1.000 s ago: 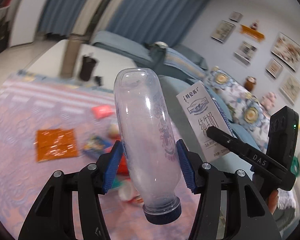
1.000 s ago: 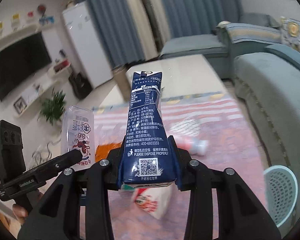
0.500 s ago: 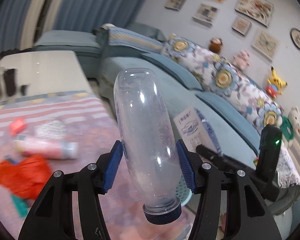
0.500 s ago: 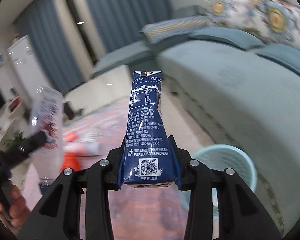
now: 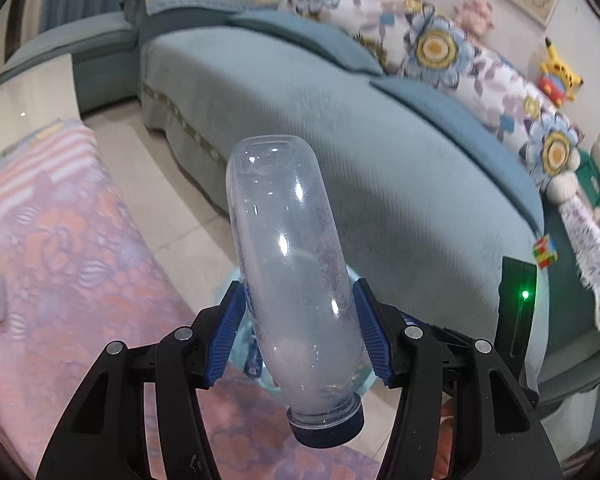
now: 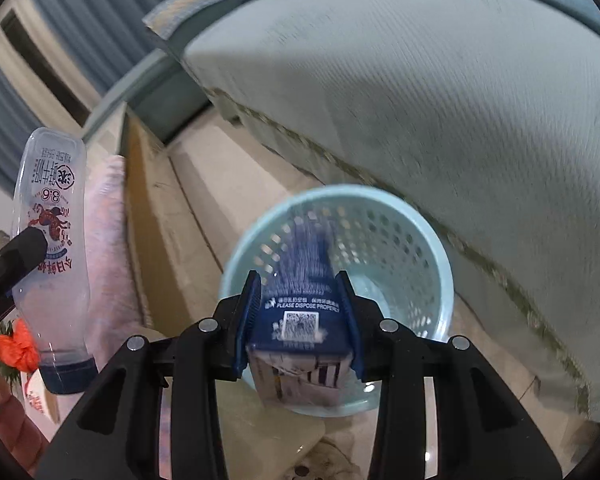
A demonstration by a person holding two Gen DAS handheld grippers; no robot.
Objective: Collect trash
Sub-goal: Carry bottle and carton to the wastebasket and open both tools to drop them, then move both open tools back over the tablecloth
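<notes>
The right gripper (image 6: 300, 320), its fingers clenched on the blue carton (image 6: 300, 312), hangs over the basket (image 6: 428, 240) ready to drop it, while the left gripper (image 5: 300, 328) grasps the bottle (image 5: 288, 264) nearby, probably next.

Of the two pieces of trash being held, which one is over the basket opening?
The dark blue milk carton in the right hand-held gripper, pointing into the light blue basket. The clear plastic bottle is off to its left.

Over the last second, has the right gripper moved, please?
Yes: the right gripper, holding the milk carton, has swung toward the sofa and over the basket.
</notes>
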